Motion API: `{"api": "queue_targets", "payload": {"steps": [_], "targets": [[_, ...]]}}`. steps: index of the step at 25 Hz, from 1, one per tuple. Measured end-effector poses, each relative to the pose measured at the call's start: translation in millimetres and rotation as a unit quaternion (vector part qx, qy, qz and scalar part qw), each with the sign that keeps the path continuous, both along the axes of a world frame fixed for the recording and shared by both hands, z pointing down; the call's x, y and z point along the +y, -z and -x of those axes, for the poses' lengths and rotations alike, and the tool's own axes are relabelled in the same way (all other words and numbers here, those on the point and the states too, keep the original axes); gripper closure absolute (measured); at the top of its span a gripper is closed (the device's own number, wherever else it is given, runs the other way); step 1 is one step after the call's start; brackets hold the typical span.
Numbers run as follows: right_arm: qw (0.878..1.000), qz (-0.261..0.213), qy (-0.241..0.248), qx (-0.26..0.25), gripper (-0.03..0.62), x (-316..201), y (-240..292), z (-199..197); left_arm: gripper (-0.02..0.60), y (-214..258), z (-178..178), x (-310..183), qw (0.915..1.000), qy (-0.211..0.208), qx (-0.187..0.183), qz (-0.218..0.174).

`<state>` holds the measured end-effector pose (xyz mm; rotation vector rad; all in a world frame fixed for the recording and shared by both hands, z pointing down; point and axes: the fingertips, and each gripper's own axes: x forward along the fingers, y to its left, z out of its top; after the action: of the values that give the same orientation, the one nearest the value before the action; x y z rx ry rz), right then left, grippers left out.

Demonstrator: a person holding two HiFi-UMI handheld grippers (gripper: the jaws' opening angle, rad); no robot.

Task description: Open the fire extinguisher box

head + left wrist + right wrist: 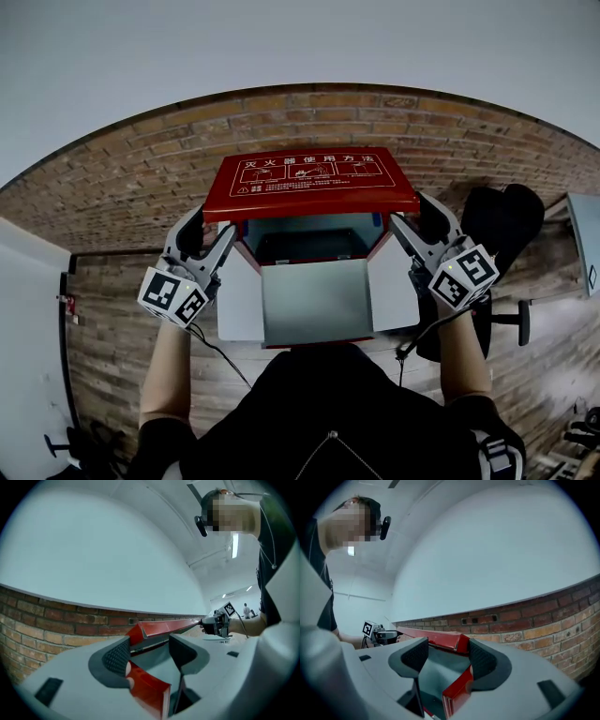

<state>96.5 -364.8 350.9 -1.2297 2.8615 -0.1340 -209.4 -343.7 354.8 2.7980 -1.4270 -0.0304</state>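
Our left hand-held gripper (208, 234) and right hand-held gripper (415, 223) flank the box (314, 300) — jaws apart, each straddling a corner of its raised lid (309, 178). The box stands open against the wall (122, 178).

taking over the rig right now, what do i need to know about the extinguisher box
Left gripper: open, left corner of the red lid between its jaws.
Right gripper: open, right corner of the lid between its jaws.
Fire extinguisher box: lid raised, front doors swung out.
Done: box looks open.
Left: probably check the lid stays up, then back both grippers off.
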Motion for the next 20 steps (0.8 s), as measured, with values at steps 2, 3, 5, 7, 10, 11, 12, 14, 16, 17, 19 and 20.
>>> {"api": "queue_targets", "payload": {"steps": [2,3,5,7,10,11,12,14,16,17,19,20], "targets": [[1.0,-0.023,-0.001,0.017,0.318,-9,16,2,0.282,17,4,-10,0.9999,0.007,0.008,-0.013],[0.999,-0.033,-0.003,0.026,0.318,-15,23,3,0.29,24,6,-15,0.9997,0.01,0.011,-0.017],[0.998,-0.04,-0.012,0.038,0.318,-32,30,3,0.295,34,7,-26,0.9996,0.012,0.013,-0.021],[0.998,-0.044,-0.021,0.036,0.319,-50,37,1,0.299,43,7,-39,0.9993,0.017,0.017,-0.029],[0.997,-0.059,-0.035,0.042,0.319,-74,51,3,0.307,58,9,-61,0.9986,0.029,0.019,-0.041],[0.996,-0.064,-0.04,0.05,0.319,-81,54,5,0.307,62,10,-68,0.9984,0.034,0.019,-0.042],[0.995,-0.067,-0.044,0.057,0.319,-88,57,6,0.307,65,10,-74,0.9982,0.039,0.019,-0.042],[0.994,-0.072,-0.05,0.065,0.319,-104,61,8,0.307,71,10,-88,0.9977,0.048,0.022,-0.042],[0.993,-0.073,-0.054,0.069,0.319,-119,66,10,0.307,76,12,-102,0.9974,0.055,0.023,-0.041],[0.993,-0.073,-0.057,0.07,0.319,-127,68,12,0.307,78,12,-109,0.9973,0.058,0.02,-0.039],[0.993,-0.072,-0.064,0.073,0.319,-140,69,14,0.307,80,13,-122,0.9973,0.064,0.014,-0.033],[0.992,-0.072,-0.067,0.075,0.319,-146,70,15,0.307,81,13,-128,0.9973,0.067,0.01,-0.03]]}}
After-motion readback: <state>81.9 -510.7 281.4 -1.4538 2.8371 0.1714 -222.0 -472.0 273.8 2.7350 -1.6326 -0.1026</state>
